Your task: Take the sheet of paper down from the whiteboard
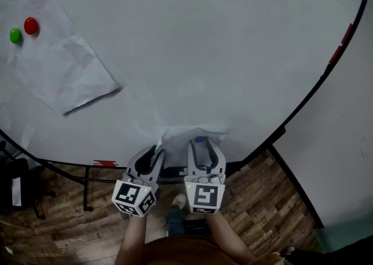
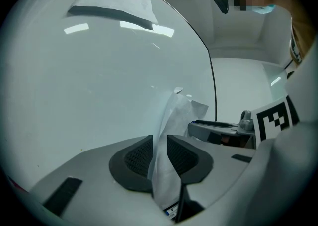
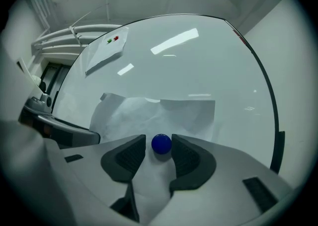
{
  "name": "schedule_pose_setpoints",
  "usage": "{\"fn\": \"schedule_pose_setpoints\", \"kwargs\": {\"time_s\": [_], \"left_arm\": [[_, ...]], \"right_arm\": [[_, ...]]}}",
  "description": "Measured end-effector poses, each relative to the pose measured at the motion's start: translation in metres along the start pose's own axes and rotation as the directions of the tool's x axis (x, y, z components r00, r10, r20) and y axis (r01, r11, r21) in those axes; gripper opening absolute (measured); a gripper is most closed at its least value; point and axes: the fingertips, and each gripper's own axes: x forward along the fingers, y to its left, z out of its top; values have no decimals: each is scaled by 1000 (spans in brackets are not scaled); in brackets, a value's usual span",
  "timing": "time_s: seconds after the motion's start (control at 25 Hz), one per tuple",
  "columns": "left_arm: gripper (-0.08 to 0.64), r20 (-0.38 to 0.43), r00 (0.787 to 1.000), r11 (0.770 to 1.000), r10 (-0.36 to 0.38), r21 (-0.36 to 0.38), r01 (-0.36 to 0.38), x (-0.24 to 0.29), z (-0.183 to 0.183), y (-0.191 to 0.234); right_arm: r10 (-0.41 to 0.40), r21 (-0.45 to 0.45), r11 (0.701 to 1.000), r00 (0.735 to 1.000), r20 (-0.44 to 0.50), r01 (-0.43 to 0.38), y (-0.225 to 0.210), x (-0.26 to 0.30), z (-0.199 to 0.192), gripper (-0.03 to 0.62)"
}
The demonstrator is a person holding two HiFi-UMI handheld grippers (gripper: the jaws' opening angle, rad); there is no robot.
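A crumpled white sheet of paper (image 1: 178, 140) hangs at the lower edge of the whiteboard (image 1: 221, 54), pinned by a blue magnet (image 1: 200, 140). My left gripper (image 1: 150, 154) stands at the sheet's left edge. In the left gripper view a fold of the paper (image 2: 176, 115) passes between its pads, and a gap shows, so the left gripper (image 2: 159, 153) is open. My right gripper (image 1: 206, 145) is over the sheet (image 3: 164, 113). The blue magnet (image 3: 161, 143) sits between its fingertips, with a slim gap on the left side; the right gripper (image 3: 159, 151) is open.
A second, larger sheet (image 1: 64, 66) hangs at the board's upper left under a red magnet (image 1: 31, 25) and a green magnet (image 1: 15, 35). The board's black stand (image 1: 87, 188) rises from a wooden floor below. A red marker (image 1: 341, 44) lies along the board's right rim.
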Motion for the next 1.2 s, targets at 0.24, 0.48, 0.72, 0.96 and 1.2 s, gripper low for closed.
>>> {"fn": "schedule_pose_setpoints", "kwargs": {"time_s": [0.24, 0.48, 0.72, 0.96, 1.2], "left_arm": [[67, 16, 1000, 1000, -9, -24, 9, 4, 5, 3], [26, 32, 999, 999, -16, -47, 17, 6, 6, 4], [25, 46, 999, 994, -20, -110, 25, 6, 7, 5], [25, 80, 996, 961, -28, -273, 49, 7, 6, 7], [25, 96, 995, 941, -14, -334, 45, 4, 10, 13]], "right_arm": [[-27, -57, 998, 1000, -4, 26, -3, 0, -1, 123], [-15, -59, 998, 1000, 4, 15, -4, 1, -2, 137], [-2, -2, 1000, 1000, -15, 2, -5, 1, -2, 137], [13, 11, 1000, 1000, -26, -13, -6, 0, -1, 137], [50, 24, 998, 999, -17, -50, 3, -8, 4, 137]]}}
